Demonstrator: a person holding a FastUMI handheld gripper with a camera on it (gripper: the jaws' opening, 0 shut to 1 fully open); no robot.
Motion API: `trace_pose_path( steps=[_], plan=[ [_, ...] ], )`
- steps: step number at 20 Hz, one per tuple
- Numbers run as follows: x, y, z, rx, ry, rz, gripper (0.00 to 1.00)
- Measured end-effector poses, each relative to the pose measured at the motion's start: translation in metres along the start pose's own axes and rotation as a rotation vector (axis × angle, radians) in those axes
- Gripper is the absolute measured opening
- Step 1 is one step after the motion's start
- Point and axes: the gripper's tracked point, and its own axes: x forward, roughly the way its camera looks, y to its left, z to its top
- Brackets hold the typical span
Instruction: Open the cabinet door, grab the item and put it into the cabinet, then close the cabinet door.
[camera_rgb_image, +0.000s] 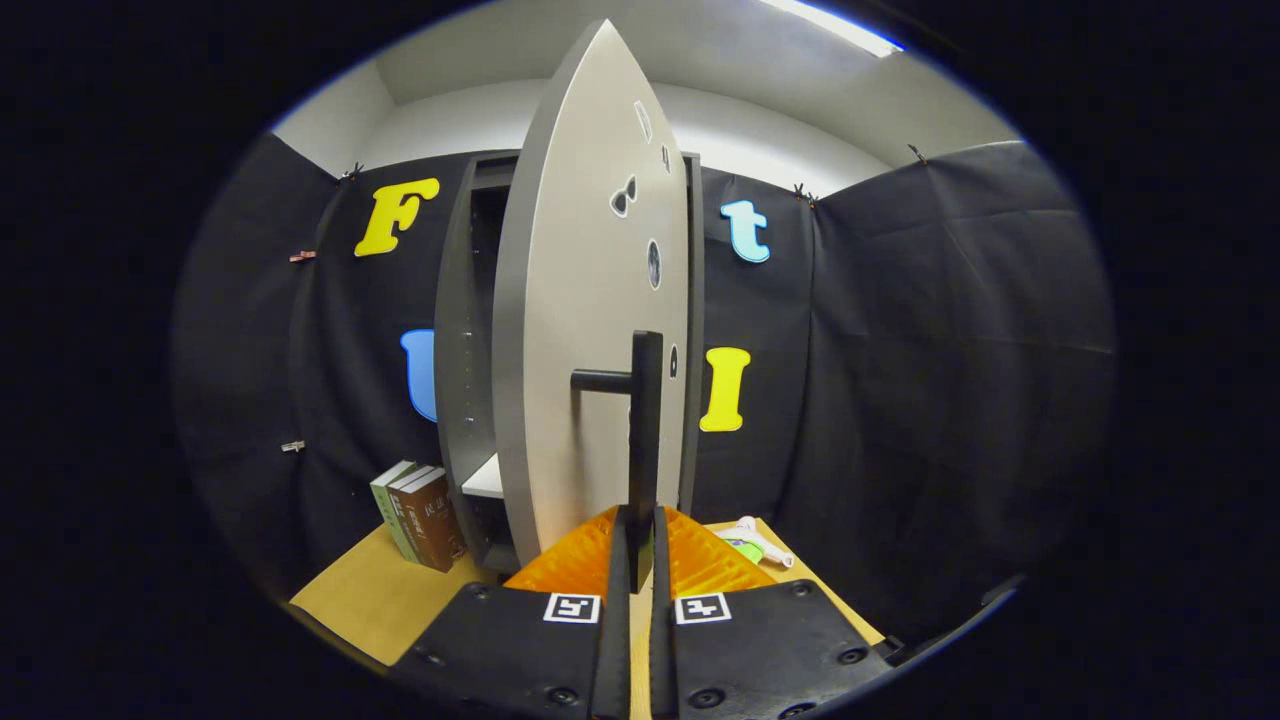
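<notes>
The tall cabinet door (580, 330) is a pale matt grey panel with a darker grey edge, marked with a few small dark stickers. Its slim bar handle (645, 440) is plain black, pinched between the fingers of the gripper (640, 545). The cabinet body (462, 350) is dark grey, with 1 white shelf (486, 478) inside. Beside it lean 3 upright books (418, 515): 1 green spine and 2 brown ones with pale lettering. The wooden tabletop (370, 595) is light tan. Past the fingers lies a small white object with a bright green part (750, 545).
</notes>
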Motion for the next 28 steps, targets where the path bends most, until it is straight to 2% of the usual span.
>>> trace_pose_path(
  steps=[6, 8, 14, 16, 19, 21, 26, 28],
  plan=[
    [0.009, -0.053, 0.002, -0.019, -0.004, 0.009, 0.12],
    [0.010, -0.075, 0.003, -0.012, -0.016, 0.000, 0.08],
    [0.009, -0.100, 0.002, 0.054, -0.021, 0.035, 0.08],
    [0.006, -0.109, 0.003, 0.061, -0.029, 0.019, 0.08],
    [-0.011, -0.106, 0.015, 0.054, -0.082, 0.018, 0.09],
    [-0.026, -0.104, 0.028, 0.047, -0.146, 0.023, 0.13],
    [-0.069, -0.079, 0.057, 0.019, -0.313, 0.050, 0.13],
    [-0.073, -0.059, 0.051, -0.016, -0.315, 0.055, 0.13]
  ],
)
